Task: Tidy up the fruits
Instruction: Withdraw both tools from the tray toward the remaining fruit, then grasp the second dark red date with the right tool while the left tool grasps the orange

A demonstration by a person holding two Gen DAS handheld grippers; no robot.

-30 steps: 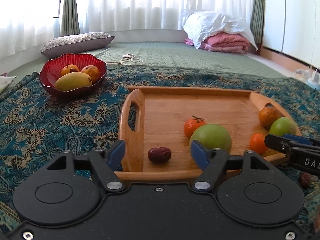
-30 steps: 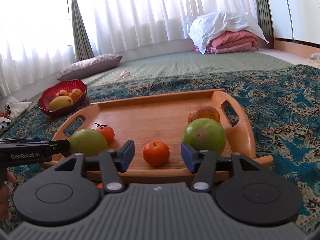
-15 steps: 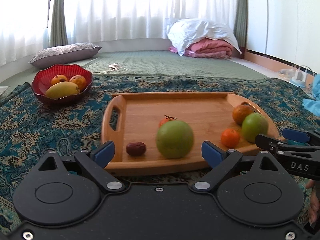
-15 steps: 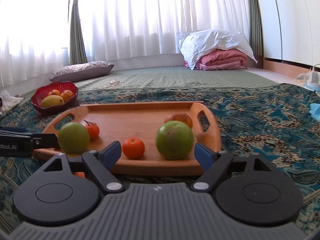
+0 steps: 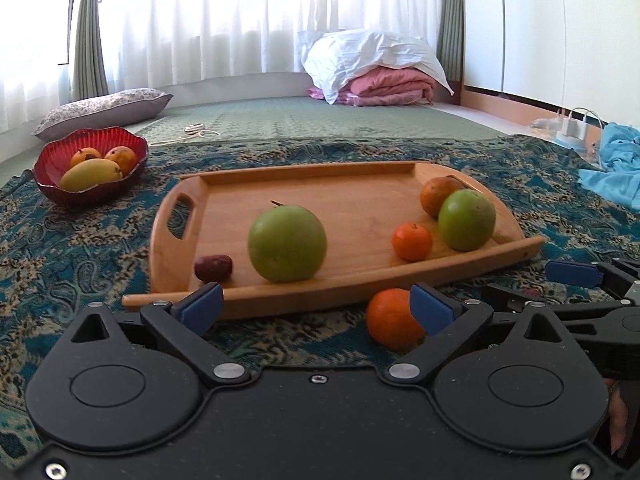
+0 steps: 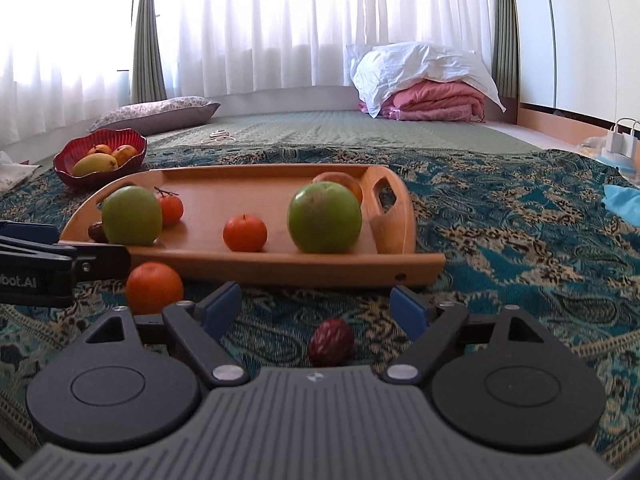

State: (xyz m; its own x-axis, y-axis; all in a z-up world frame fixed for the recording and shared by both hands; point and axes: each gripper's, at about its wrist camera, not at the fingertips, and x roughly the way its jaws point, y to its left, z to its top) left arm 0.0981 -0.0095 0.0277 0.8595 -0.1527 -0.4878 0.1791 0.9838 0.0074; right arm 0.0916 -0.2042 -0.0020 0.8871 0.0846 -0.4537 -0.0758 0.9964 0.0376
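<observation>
A wooden tray [image 5: 352, 184] [image 6: 256, 180] lies on the patterned blanket. On it are two green apples [image 5: 286, 243] [image 5: 466, 220], a small tangerine [image 5: 412, 241], a stemmed tangerine [image 6: 170, 209], a brown-orange fruit [image 5: 434, 195] and a dark red date [image 5: 213, 268]. An orange [image 5: 390, 320] [image 6: 154, 286] lies on the blanket before the tray, touching my left gripper's right finger. Another date [image 6: 331, 342] lies between my right gripper's fingers. My left gripper [image 5: 316, 307] and right gripper [image 6: 316, 307] are open and empty.
A red bowl [image 5: 52, 184] [image 6: 68, 168] with a mango and two orange fruits stands at the far left. A pillow [image 5: 100, 110], folded bedding [image 5: 376, 72], a blue cloth [image 5: 616, 168] and chargers [image 5: 572, 130] lie around the blanket.
Both grippers have pulled back from the tray and opened wider. The orange and the loose date on the blanket have come into view.
</observation>
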